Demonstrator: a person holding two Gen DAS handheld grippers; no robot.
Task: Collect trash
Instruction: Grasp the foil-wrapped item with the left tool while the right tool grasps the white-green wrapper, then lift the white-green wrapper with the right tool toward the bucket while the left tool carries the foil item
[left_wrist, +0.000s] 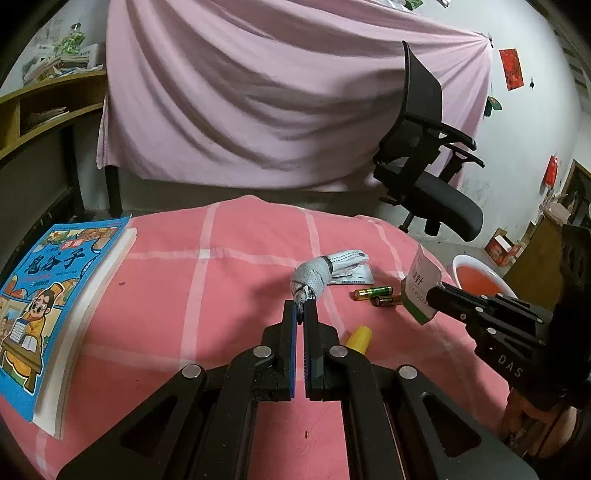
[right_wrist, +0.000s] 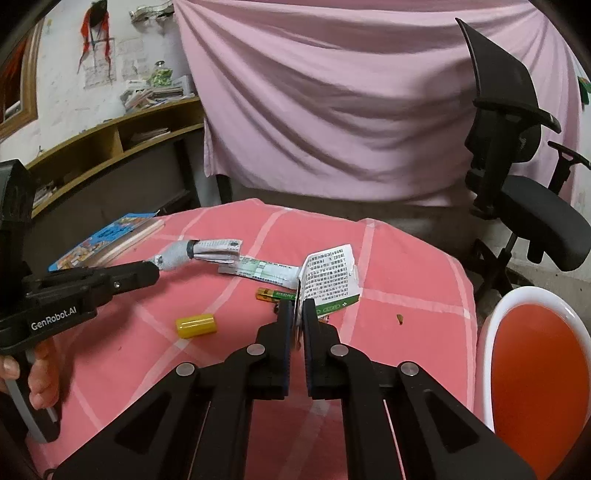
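Black left gripper (left_wrist: 301, 308) fingers are clamped on a grey rolled-up mask (left_wrist: 314, 278) lying on the pink checked bedcover (left_wrist: 221, 295); the right gripper (right_wrist: 297, 308) pinches a torn paper carton (right_wrist: 330, 275) lifted clear, likely bound for the red basin (right_wrist: 535, 369) just beside the bed
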